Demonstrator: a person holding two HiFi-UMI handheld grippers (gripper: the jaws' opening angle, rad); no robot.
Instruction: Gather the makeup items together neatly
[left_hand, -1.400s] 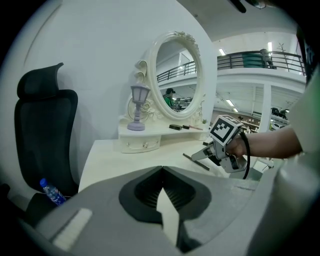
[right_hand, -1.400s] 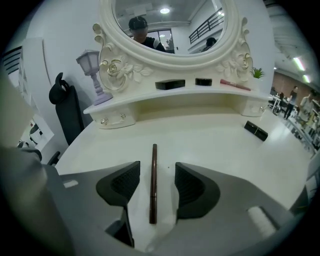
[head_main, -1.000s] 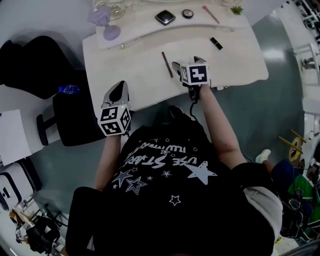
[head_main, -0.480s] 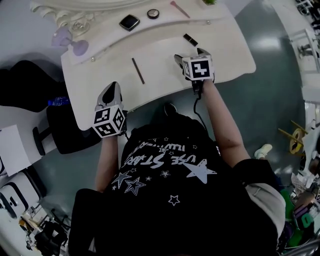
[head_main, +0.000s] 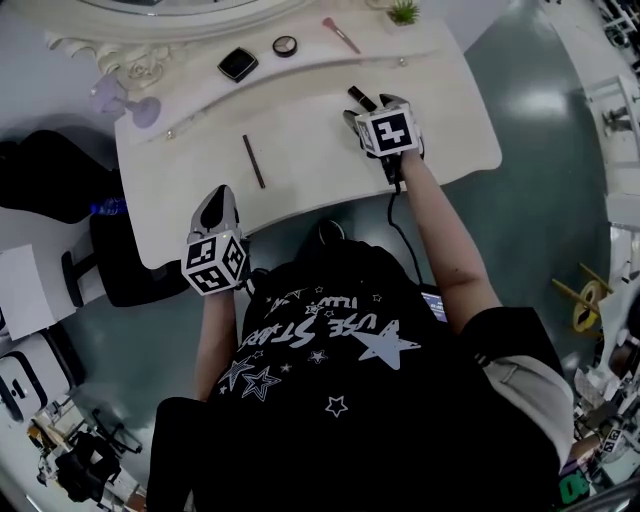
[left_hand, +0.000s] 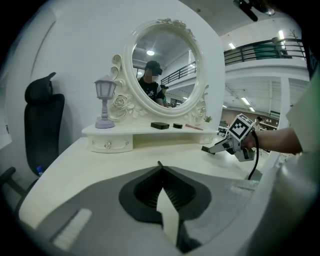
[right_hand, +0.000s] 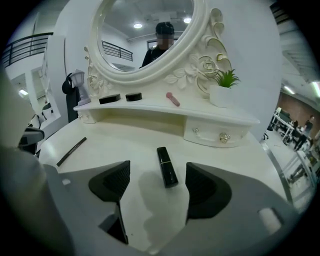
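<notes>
The right tool (right_hand: 155, 182) hung over the table (head_main: 300, 150), upper right in the head view. Its jaws were apart but had just been closing, with the black lipstick (right_hand: 167, 167) lying untouched between them. Pickup seemed in hand; next, lower and clamp. The left tool (left_hand: 161, 190) hung empty, jaws together.

The only writing that shows is white lettering (head_main: 300, 328) across the black shirt (head_main: 400, 430) of the person, near the bottom of the head view, set among printed stars; its large words look like "USE" and "STAR", and the small line above them is too small to read. The left marker cube (head_main: 215, 265) and the right marker cube (head_main: 388, 131) each bear black-and-white square code patterns rather than letters.
</notes>
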